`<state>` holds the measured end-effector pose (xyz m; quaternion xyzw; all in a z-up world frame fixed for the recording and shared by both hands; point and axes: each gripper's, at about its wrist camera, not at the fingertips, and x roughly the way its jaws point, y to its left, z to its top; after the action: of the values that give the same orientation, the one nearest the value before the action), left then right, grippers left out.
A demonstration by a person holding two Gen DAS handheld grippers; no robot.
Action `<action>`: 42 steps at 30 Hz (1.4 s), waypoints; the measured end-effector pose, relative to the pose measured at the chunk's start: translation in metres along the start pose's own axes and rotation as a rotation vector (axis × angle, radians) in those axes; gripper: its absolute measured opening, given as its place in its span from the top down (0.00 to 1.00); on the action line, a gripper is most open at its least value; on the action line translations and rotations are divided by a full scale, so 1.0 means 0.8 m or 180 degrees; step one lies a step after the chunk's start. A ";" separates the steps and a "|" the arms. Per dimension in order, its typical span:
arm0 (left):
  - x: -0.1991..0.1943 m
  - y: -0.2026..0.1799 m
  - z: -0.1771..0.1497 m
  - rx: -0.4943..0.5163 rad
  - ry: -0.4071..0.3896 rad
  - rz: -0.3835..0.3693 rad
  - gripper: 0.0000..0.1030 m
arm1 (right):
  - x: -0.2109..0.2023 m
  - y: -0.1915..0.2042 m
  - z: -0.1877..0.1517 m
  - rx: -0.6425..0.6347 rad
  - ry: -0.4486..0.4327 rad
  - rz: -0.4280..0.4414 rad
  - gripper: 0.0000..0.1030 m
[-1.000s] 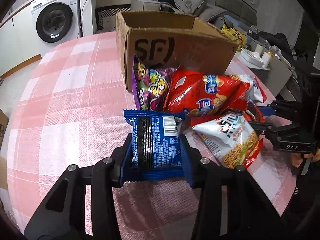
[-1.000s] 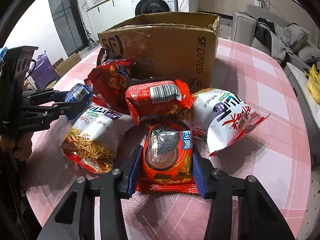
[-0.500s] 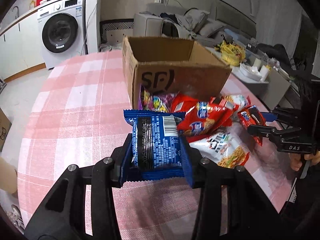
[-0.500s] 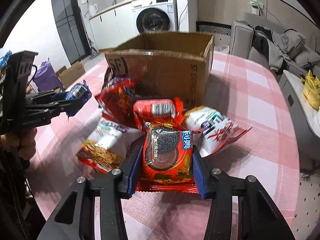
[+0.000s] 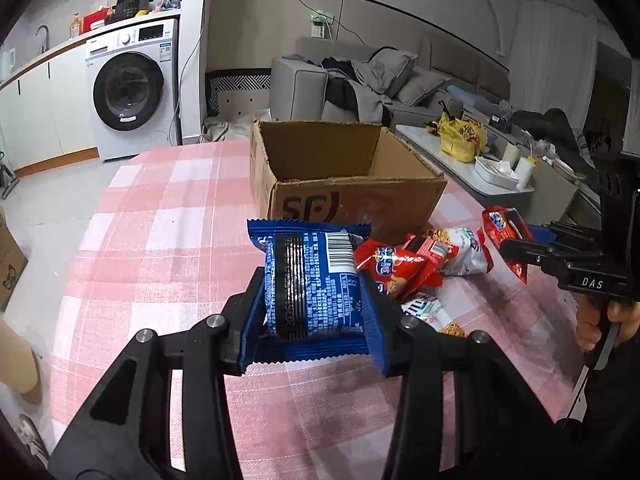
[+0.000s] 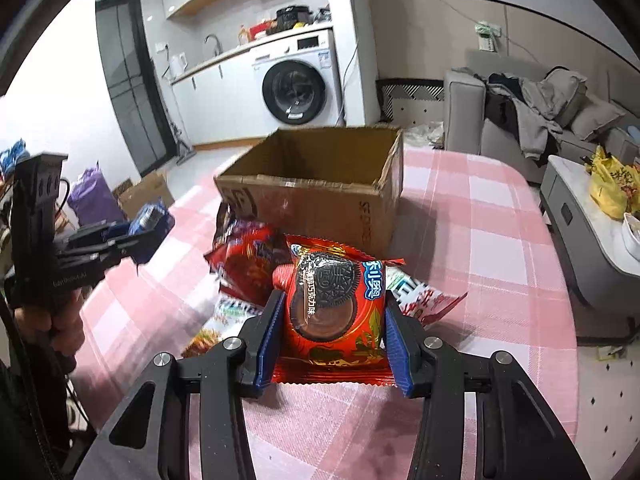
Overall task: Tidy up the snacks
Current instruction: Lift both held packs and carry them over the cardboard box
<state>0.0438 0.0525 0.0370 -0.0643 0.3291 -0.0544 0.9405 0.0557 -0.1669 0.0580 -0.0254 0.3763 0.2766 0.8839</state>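
Two crinkly foil packets hang above the checked table (image 5: 160, 220): left gripper (image 5: 314, 300) jaws pinch the blue packet (image 5: 312, 280), right gripper (image 6: 334, 320) jaws the red packet (image 6: 336, 304). Beyond the glossy snack heap (image 5: 424, 256), an open-topped cardboard box (image 5: 340, 172) stands.

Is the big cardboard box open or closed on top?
Open. The cardboard box has no flaps over its top, and both wrist views look straight down onto its bare brown inner walls. Its floor is hidden, so contents: cannot tell.

Two black linkage tools are seen: left tool (image 5: 312, 300) and right tool (image 6: 334, 320), each fitted with ribbed blue pads (image 5: 374, 320) and silver screws (image 6: 433, 343); "DAS" is printed on the right.
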 end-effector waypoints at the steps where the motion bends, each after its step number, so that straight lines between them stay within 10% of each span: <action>1: -0.002 -0.001 0.001 -0.0006 -0.0007 0.0001 0.61 | -0.002 0.000 0.002 0.0019 -0.0032 -0.0006 0.54; 42: 0.049 -0.028 0.117 0.0017 -0.0354 0.0108 0.61 | -0.011 -0.008 0.113 0.0386 -0.0675 0.0075 0.54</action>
<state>0.1317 0.0328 0.0894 -0.0591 0.2772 -0.0358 0.9583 0.1132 -0.1534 0.1276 0.0619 0.2970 0.2649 0.9153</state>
